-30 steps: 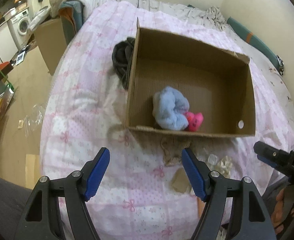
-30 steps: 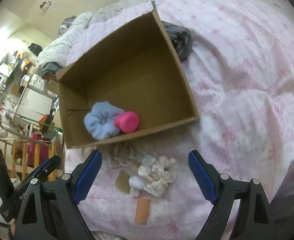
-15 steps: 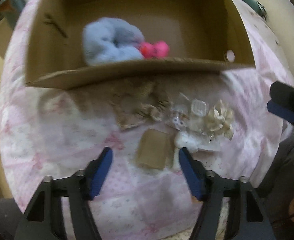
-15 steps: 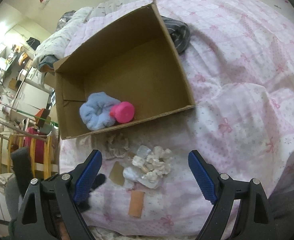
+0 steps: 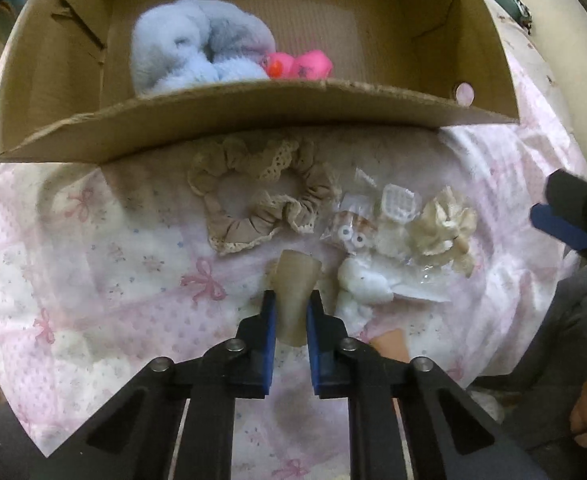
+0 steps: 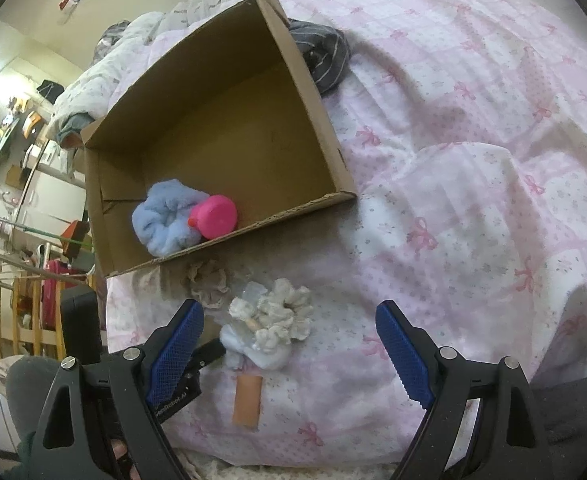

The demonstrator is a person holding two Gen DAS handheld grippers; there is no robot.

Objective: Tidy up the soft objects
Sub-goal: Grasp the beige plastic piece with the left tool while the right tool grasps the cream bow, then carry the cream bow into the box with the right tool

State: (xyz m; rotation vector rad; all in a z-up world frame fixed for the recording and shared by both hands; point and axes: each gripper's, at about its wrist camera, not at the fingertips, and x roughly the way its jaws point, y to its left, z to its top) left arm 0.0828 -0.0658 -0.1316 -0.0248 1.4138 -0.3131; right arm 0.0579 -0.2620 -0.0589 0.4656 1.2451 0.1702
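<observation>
Beige scrunchie (image 5: 259, 194) betw. L tongs (image 5: 290, 312), box (image 5: 253, 114)

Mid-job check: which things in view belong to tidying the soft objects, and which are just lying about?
Part of the job:
- open cardboard box
- fluffy blue scrunchie and pink rubber duck, in the box
- beige lace-trimmed scrunchie
- cream ruffled scrunchie
- tan soft pad, in the left gripper

Lying about:
- grey striped cloth behind the box
- pink bow-print quilt

Left hand-held gripper (image 5: 289, 312) now clamping beige pad (image 5: 294, 280)
</observation>
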